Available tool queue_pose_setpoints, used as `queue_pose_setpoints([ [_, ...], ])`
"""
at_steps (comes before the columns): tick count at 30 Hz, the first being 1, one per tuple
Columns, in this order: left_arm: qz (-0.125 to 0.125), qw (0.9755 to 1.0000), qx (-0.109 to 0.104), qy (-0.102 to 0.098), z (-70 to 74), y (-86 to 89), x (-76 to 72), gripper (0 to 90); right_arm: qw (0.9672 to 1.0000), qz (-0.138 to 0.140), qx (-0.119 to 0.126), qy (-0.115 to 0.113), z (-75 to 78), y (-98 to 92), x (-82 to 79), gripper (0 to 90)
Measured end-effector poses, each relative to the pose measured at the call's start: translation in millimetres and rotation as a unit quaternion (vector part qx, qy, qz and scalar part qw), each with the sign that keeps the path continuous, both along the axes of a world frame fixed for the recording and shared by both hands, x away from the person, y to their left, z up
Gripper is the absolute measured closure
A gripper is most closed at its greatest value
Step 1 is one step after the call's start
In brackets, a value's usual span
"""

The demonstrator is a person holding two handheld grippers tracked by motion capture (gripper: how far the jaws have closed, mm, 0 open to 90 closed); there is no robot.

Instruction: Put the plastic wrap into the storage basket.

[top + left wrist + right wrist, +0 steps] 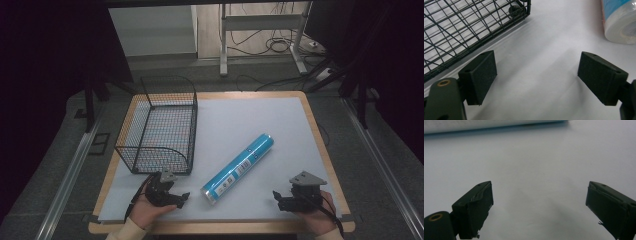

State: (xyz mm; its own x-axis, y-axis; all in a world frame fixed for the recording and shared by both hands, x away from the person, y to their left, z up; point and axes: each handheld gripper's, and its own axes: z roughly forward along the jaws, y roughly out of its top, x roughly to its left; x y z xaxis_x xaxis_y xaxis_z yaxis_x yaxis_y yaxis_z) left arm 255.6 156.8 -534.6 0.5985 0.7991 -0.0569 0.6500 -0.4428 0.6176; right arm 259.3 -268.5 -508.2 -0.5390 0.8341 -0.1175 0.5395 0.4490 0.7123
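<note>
Nearest you, both hands rest at the near edge of the desk [310, 107], each with a gripper whose jaws stand wide apart and hold nothing. Your left gripper [184, 197] sits just in front of the black wire mesh basket [162, 127], at its near right corner; your right gripper [275, 196] lies toward the desk's near right corner. Between them lies the long blue cylindrical roll with a white label [238, 168]. Its long axis runs on a diagonal, the near end by the near edge, the far end angled away toward the far right. That near end lies just right of your left gripper, apparently the closer of the two, though the margin is hard to judge from above. In the left gripper view the roll's white end cap shows off to one side of the jaws, not between them.
</note>
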Motion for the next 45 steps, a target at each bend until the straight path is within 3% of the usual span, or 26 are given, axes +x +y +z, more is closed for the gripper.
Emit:
queue_pose_setpoints([
  [13,0.0,1.0,0.0,0.002,2.5,-1.1,-0.3,15.0,0.9999,-0.012,-0.004,-0.002,1.2,-5.1,-0.3,8.3],
  [17,-0.001,1.0,0.008,-0.003,7.8,-0.5,-2.3,15.0,0.9999,-0.012,-0.003,-0.002,0.6,-4.9,-0.3,8.3],
  [29,0.004,0.9999,-0.011,0.0,23.7,-2.3,-5.9,15.4,0.9999,-0.008,-0.006,-0.005,0.9,-4.7,-0.8,8.3],
  [34,-0.008,0.9998,-0.016,-0.001,37.0,-7.1,-8.0,15.3,0.9999,-0.009,-0.004,-0.004,0.8,-5.3,-0.7,8.3],
  [45,-0.017,0.9997,-0.017,0.003,51.9,-16.9,-6.9,15.3,1.0,-0.006,-0.001,-0.005,1.3,-6.0,-1.6,8.5],
])
